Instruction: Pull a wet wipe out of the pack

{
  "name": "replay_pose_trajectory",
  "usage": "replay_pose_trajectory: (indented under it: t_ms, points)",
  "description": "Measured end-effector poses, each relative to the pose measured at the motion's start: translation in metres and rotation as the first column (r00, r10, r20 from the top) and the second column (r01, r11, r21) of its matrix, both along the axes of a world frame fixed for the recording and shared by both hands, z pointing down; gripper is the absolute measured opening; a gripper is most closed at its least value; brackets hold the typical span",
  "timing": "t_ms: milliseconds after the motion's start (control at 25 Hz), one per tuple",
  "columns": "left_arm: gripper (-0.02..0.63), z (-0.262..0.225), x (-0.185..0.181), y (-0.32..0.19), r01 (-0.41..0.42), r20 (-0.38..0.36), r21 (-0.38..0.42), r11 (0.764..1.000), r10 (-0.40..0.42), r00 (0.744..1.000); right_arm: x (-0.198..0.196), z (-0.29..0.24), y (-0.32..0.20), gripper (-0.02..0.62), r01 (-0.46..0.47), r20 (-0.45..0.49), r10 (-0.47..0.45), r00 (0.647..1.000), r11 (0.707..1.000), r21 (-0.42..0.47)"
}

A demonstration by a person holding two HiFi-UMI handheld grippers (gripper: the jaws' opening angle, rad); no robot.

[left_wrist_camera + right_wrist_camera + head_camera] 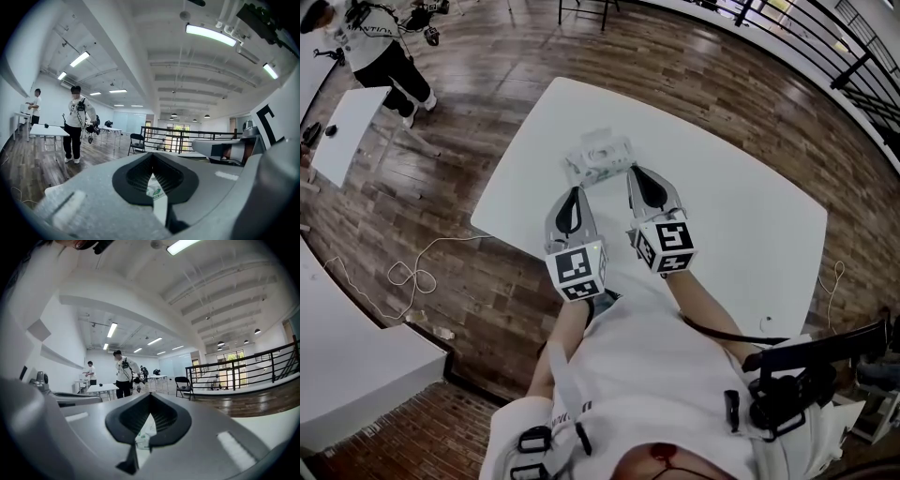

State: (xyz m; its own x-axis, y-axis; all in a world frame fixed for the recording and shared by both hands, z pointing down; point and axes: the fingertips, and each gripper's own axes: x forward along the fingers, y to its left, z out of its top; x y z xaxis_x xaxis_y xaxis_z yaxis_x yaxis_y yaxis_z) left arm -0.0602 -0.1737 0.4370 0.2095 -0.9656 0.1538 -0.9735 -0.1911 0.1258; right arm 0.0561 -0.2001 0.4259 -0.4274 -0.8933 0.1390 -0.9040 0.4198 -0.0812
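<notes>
The wet wipe pack (598, 157), white with a green print, lies on the white table (741, 216) just beyond both grippers. My left gripper (576, 192) rests short of the pack's near left corner with its jaws together. My right gripper (635, 172) sits at the pack's near right edge, also shut; whether it touches the pack I cannot tell. In the left gripper view the left gripper (152, 154) is closed at the tips, and the pack (157, 192) shows through the hollow behind them. The right gripper view shows the right gripper (150, 394) the same way, with the pack (144, 434) below.
A person (380, 47) stands at the far left beside a small white table (347, 131). A cable (408, 274) loops on the wooden floor left of my table. A black railing (853, 56) runs along the far right, and a folding chair (136, 143) stands ahead.
</notes>
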Motion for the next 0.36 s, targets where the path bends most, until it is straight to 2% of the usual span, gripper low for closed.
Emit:
replay_pose_trajectory:
  t_ms: [360]
  points:
    - [0.003,-0.0023,0.0018,0.001,-0.002,-0.012,0.003,1.0,0.002,1.0,-0.0034,-0.0006,0.0008,0.005,0.012,0.008,-0.012,1.0,1.0,0.005]
